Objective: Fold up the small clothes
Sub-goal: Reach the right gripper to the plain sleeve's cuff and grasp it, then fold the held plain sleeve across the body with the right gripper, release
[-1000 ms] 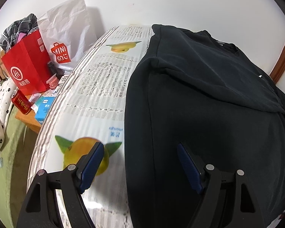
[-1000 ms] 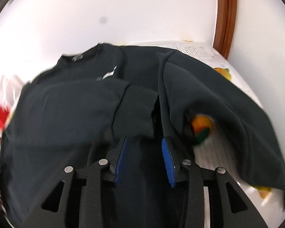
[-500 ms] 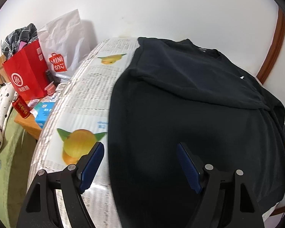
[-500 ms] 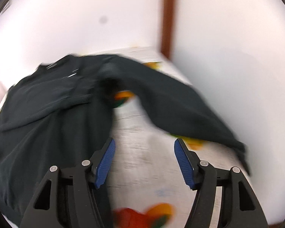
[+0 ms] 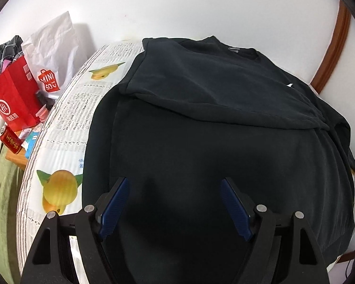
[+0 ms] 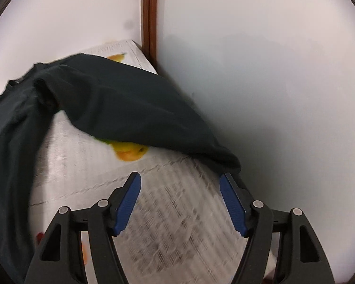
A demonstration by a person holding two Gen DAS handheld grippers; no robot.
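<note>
A black sweatshirt (image 5: 213, 142) lies flat, one sleeve folded across its chest, the other sleeve (image 6: 135, 111) outstretched.

one black sweatshirt (image 5: 213, 142), two bags (image 5: 14, 99), one red can (image 5: 10, 140)

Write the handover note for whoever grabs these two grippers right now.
Left gripper: jaws open, empty, above the black sweatshirt body.
Right gripper: jaws open, empty, over the printed tablecloth, near the cuff of the right sleeve.
Done: one sleeve lies folded across the chest.
Left: the right sleeve lies spread out to the side; fold it in, then fold the body.
</note>
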